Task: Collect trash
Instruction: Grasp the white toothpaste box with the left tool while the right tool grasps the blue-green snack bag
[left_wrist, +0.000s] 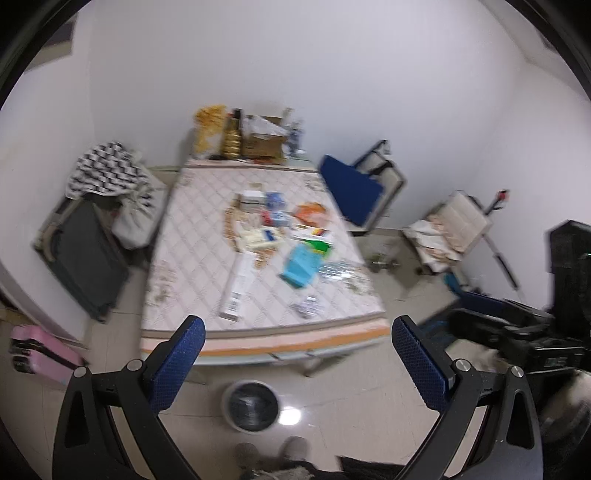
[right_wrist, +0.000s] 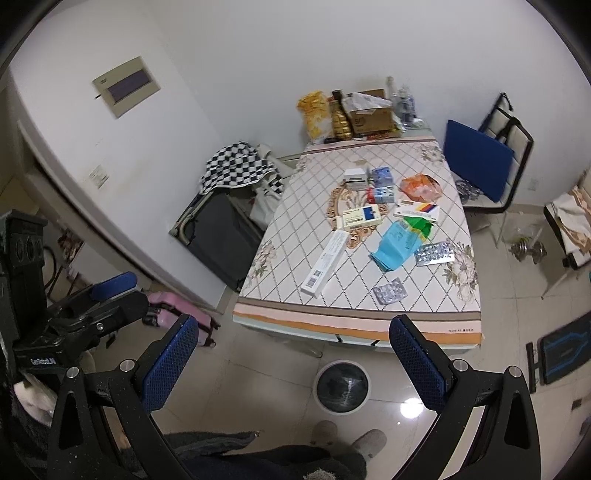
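Both grippers hung spread and empty above the floor, short of the table.

The left gripper (left_wrist: 297, 339) and right gripper (right_wrist: 293, 338) gaped over a round bin (right_wrist: 341, 386); beyond, the table (right_wrist: 354, 321) held blister packs (right_wrist: 389, 291), a long white box (right_wrist: 325, 264), a blue packet (right_wrist: 393, 247) and, farther back, what looked like more small cartons (right_wrist: 360, 218).

Even indoor light, a glare spot on the glossy floor (right_wrist: 412, 408), left view motion-blurred, edges fisheye-bent and dark

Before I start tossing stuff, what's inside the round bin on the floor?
The bin shows only a dark liner; no trash visible inside, though its bottom is too dark to tell.
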